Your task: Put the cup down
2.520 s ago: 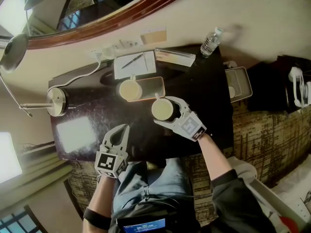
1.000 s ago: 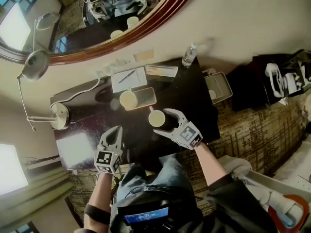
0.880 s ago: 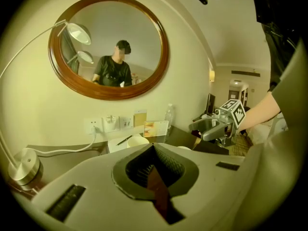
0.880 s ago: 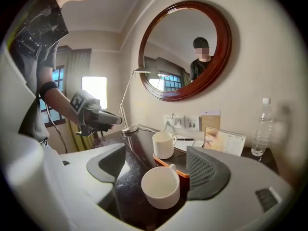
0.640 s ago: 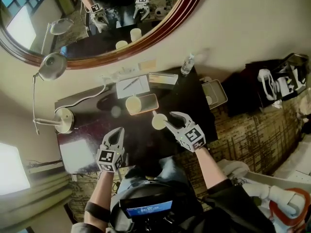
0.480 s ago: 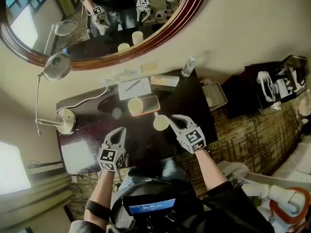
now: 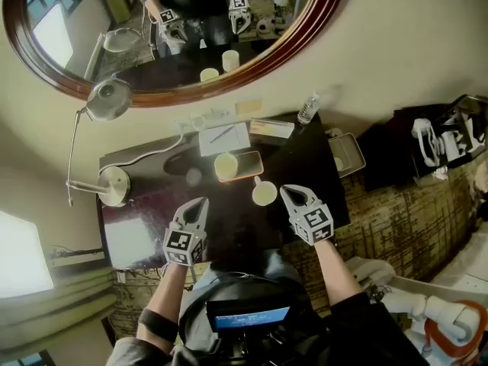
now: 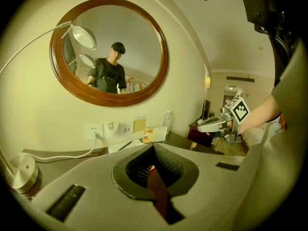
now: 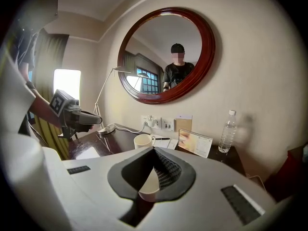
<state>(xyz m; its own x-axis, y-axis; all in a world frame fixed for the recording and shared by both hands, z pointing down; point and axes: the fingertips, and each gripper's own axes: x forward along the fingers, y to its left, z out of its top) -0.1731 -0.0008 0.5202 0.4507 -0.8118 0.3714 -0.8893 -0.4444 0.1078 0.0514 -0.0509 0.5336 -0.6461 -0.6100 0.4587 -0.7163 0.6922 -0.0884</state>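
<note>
A cream cup (image 7: 264, 194) stands upright on the dark table (image 7: 305, 166), free of both grippers; in the right gripper view the cup (image 9: 148, 186) shows low behind the closed jaws. My right gripper (image 7: 287, 192) (image 9: 154, 149) sits just right of the cup, a little apart from it. Its jaws have just been closing and are shut with nothing between them. My left gripper (image 7: 201, 203) (image 8: 154, 146) hovers over the table's near left part, shut and empty. A second cream cup (image 7: 226, 165) (image 9: 143, 141) stands on a small brown tray (image 7: 250, 158) further back.
At the back of the table are a notepad with a pen (image 7: 224, 138), a card stand (image 9: 195, 142) and a water bottle (image 7: 308, 109). A desk lamp's base (image 7: 113, 185) stands at the left. A round mirror (image 7: 183, 36) hangs on the wall. A metal tray (image 7: 343, 152) lies off the table's right edge.
The right gripper's jaws, earlier around the cup, have let it go, drawn back toward me and shut. The cup stays standing on the table. The head camera has tilted up.
</note>
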